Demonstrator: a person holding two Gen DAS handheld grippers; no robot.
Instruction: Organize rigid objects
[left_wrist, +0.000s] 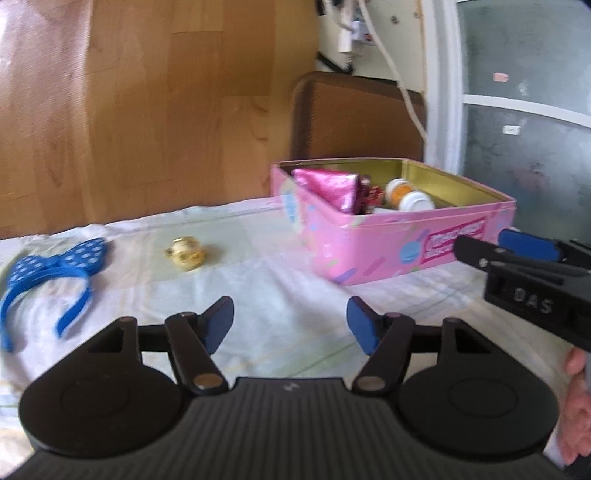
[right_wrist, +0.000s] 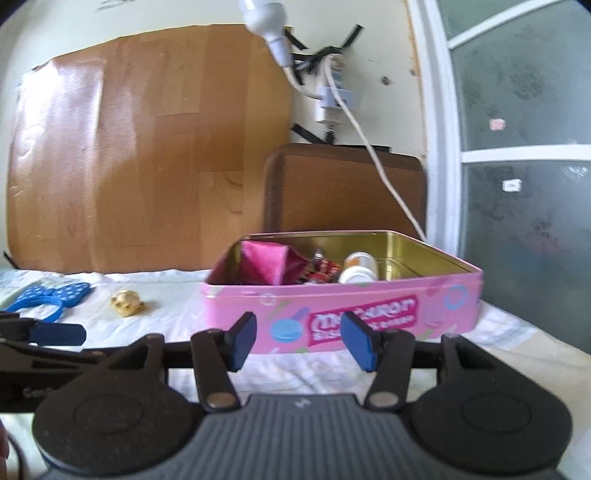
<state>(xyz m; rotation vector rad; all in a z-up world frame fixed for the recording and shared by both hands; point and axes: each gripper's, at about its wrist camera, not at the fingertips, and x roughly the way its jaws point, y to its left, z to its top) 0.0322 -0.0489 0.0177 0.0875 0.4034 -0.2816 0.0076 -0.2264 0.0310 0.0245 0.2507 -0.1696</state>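
Note:
An open pink tin box (left_wrist: 402, 245) stands on the white cloth and shows in the right wrist view (right_wrist: 332, 302) too. Inside it lie a shiny pink pouch (left_wrist: 332, 186), white-capped bottles (left_wrist: 410, 195) and small red items. A small gold figure (left_wrist: 186, 253) and a blue polka-dot bow headband (left_wrist: 55, 273) lie on the cloth to the left; both also show in the right wrist view, the figure (right_wrist: 127, 303) and the headband (right_wrist: 55, 297). My left gripper (left_wrist: 290, 325) is open and empty above the cloth. My right gripper (right_wrist: 299, 341) is open and empty just in front of the tin.
A white cloth (left_wrist: 258, 295) covers the table. A brown chair back (left_wrist: 354, 114) stands behind the tin. A wood panel (left_wrist: 147, 103), a white cable (right_wrist: 373, 155) with plugs, and a frosted window (right_wrist: 524, 184) lie behind.

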